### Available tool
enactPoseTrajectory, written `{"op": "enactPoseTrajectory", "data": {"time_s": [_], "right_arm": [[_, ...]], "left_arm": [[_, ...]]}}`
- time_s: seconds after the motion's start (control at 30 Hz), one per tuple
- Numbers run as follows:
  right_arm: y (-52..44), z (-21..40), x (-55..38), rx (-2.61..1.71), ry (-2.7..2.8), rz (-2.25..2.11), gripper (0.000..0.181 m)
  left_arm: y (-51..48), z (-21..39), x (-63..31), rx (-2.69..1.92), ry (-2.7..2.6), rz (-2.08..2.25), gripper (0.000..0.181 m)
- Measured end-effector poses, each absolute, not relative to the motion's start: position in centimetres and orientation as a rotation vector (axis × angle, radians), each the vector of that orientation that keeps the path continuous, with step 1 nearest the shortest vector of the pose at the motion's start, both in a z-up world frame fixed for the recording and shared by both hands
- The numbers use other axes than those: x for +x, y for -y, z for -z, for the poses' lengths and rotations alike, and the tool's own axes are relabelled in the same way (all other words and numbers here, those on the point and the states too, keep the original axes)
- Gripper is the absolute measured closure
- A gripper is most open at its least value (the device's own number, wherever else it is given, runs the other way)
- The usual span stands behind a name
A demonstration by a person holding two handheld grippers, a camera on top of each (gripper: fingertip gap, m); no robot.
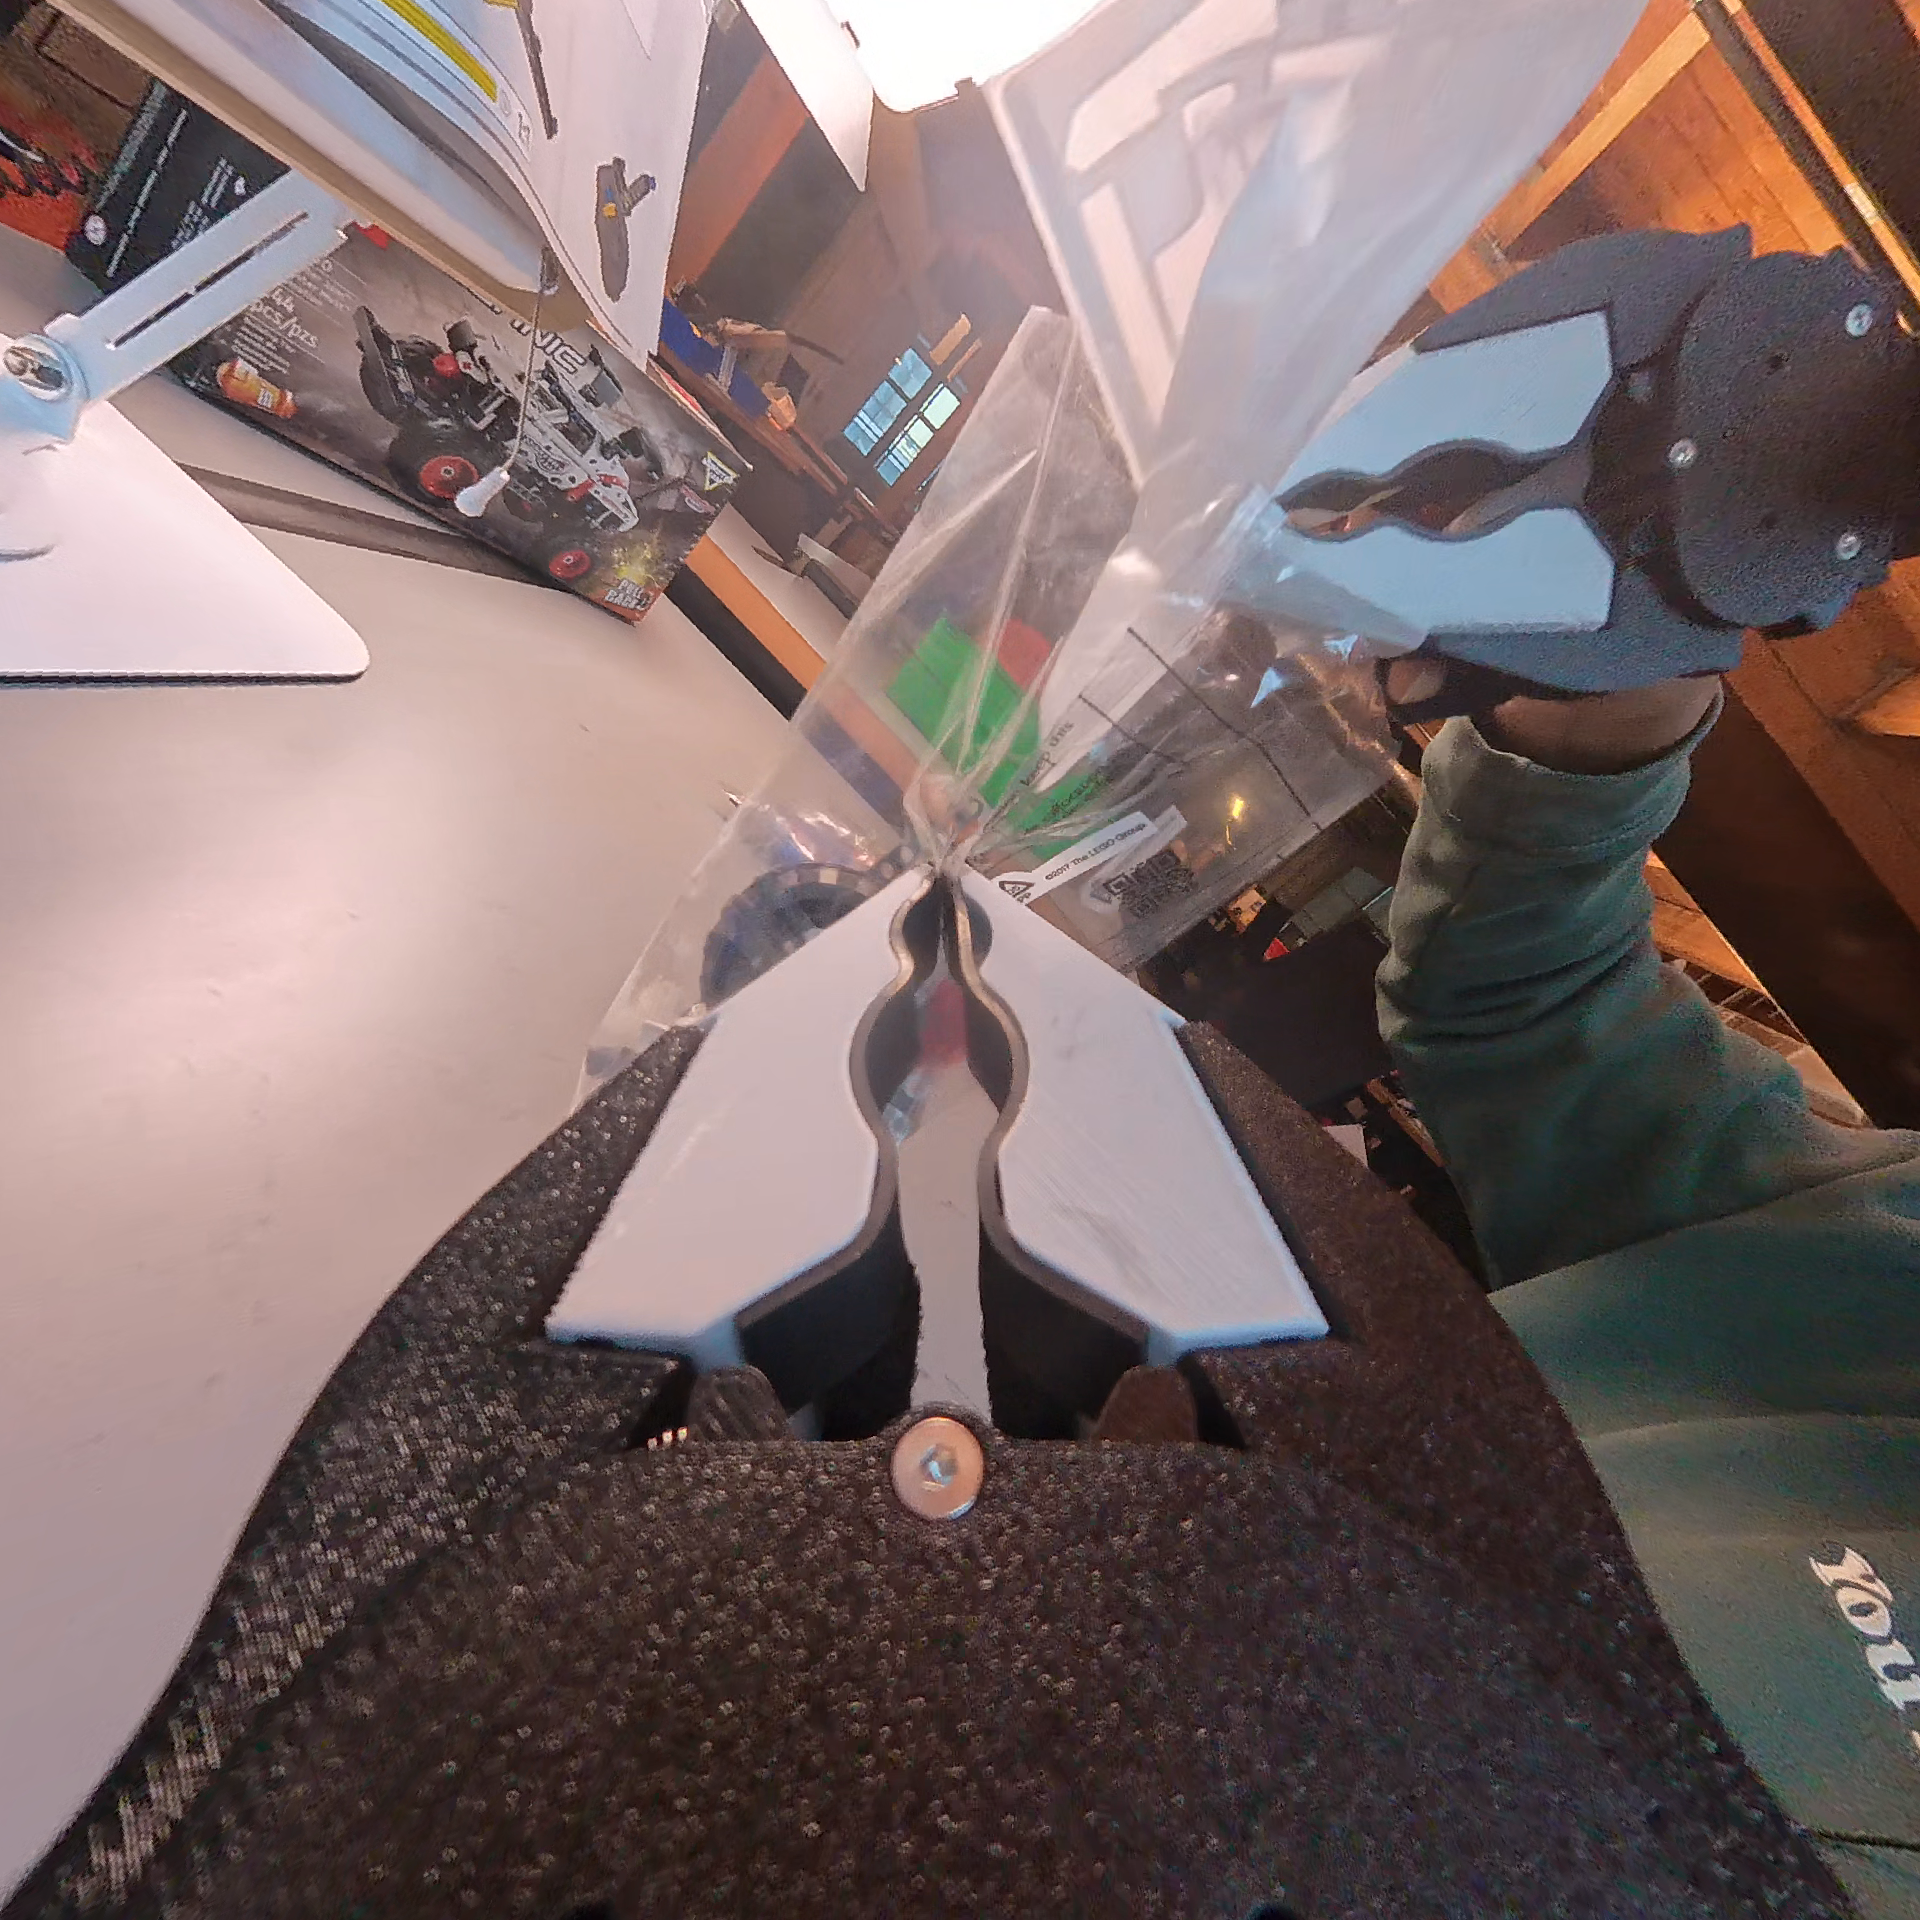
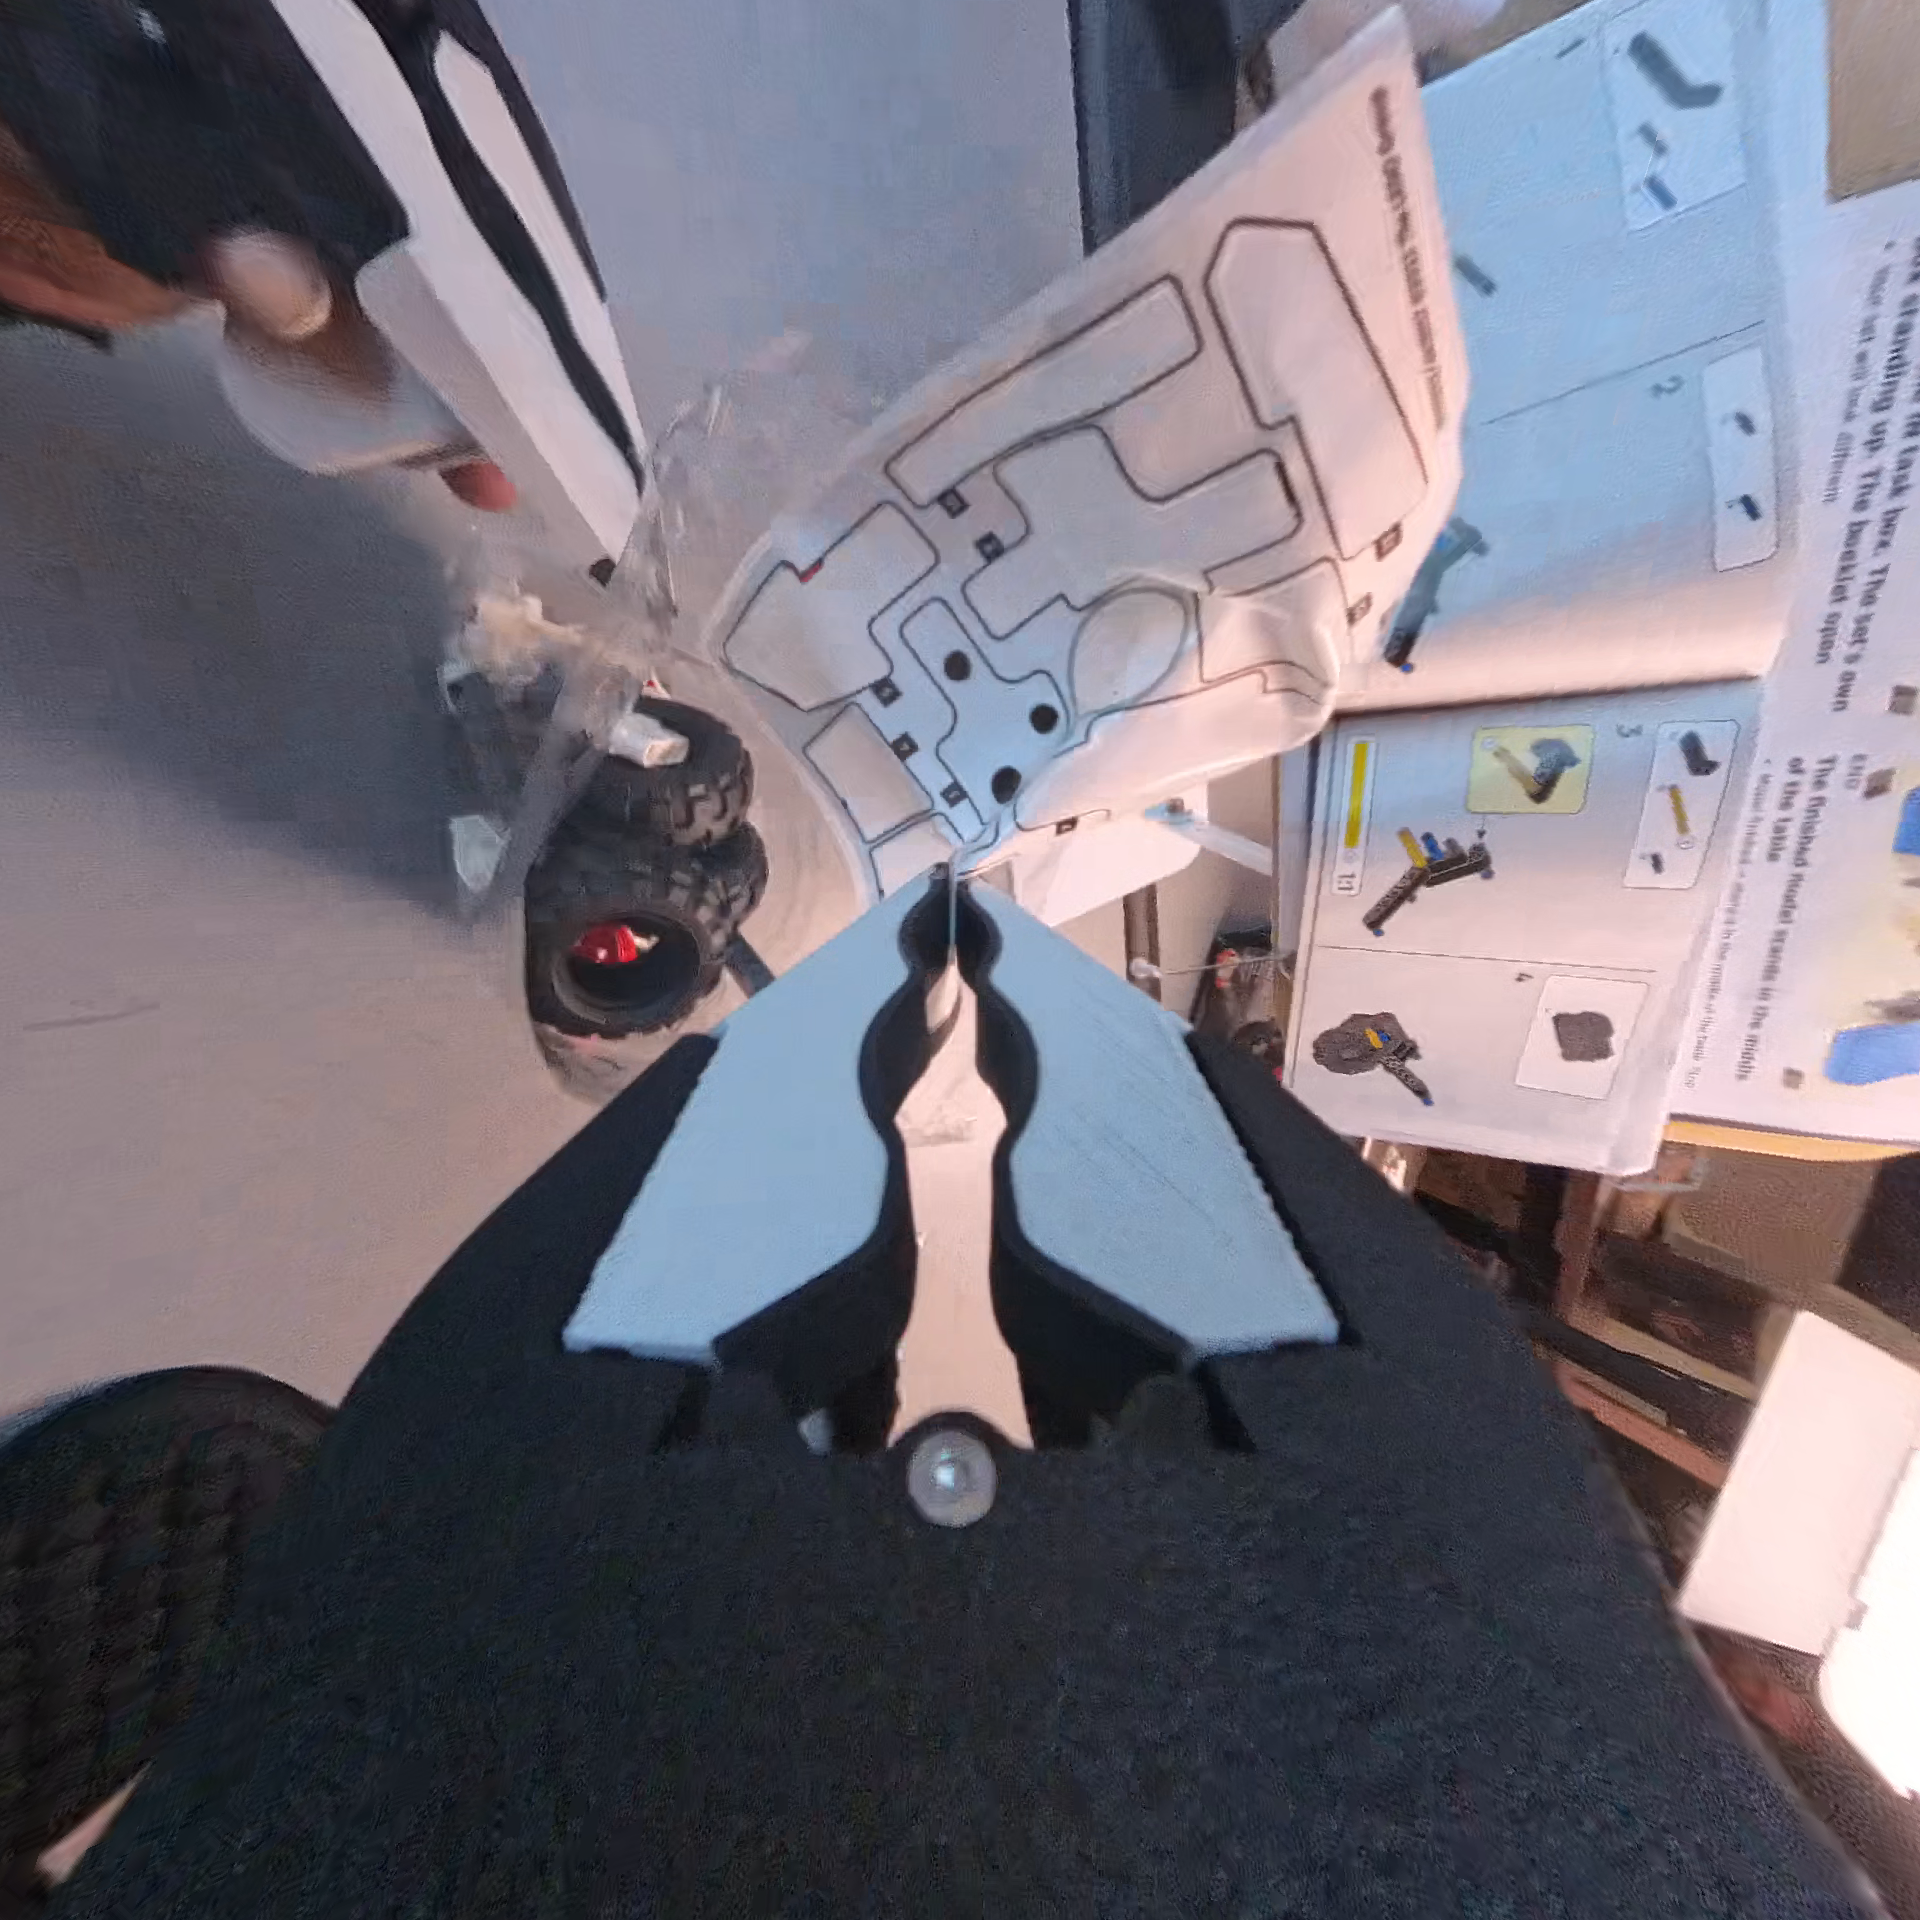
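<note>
A clear plastic bag is pinched by both the left hand-held gripper and right hand-held gripper above a pale grey table, with wooden shelving seen behind.

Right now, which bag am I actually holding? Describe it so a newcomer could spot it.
Start at the grey table, then look above it between the two grippers. The clear plastic bag is pinched by the left gripper and right gripper. Unlike the toy truck box behind, it is see-through, with a white outlined sheet inside.
</note>
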State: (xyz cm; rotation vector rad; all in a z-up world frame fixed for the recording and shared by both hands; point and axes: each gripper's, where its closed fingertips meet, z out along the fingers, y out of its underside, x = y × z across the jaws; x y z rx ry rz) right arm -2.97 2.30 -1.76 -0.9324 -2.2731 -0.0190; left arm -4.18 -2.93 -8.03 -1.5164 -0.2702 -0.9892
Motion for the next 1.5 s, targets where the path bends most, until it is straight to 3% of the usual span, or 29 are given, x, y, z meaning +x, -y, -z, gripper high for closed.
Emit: {"op": "enactPoseTrajectory", "data": {"time_s": [0.47,0.77,0.93,1.13,1.4,1.5], "right_arm": [[-1.0,6.3,-0.3,-0.597,2.715,0.493,0.175],[-0.2,2.7,0.1,-0.737,2.688,0.201,0.142],[0.5,-0.1,-0.3,-0.777,2.64,0.009,0.138],[0.0,0.7,1.0,-0.788,2.712,0.052,0.138],[-0.3,-0.2,1.5,-0.931,2.691,-0.086,0.111],[-0.8,-1.6,0.7,-0.935,2.604,-0.132,0.11]], "left_arm": [[4.5,7.4,-2.9,-1.515,0.056,0.878,0.174],[4.6,7.5,-3.4,-1.524,0.047,0.825,0.179],[4.5,7.5,-3.6,-1.522,0.06,0.814,0.179],[4.6,7.5,-3.4,-1.516,0.048,0.818,0.179],[4.7,7.5,-3.6,-1.512,0.056,0.814,0.18],[4.7,7.5,-3.7,-1.507,0.062,0.82,0.18]]}}
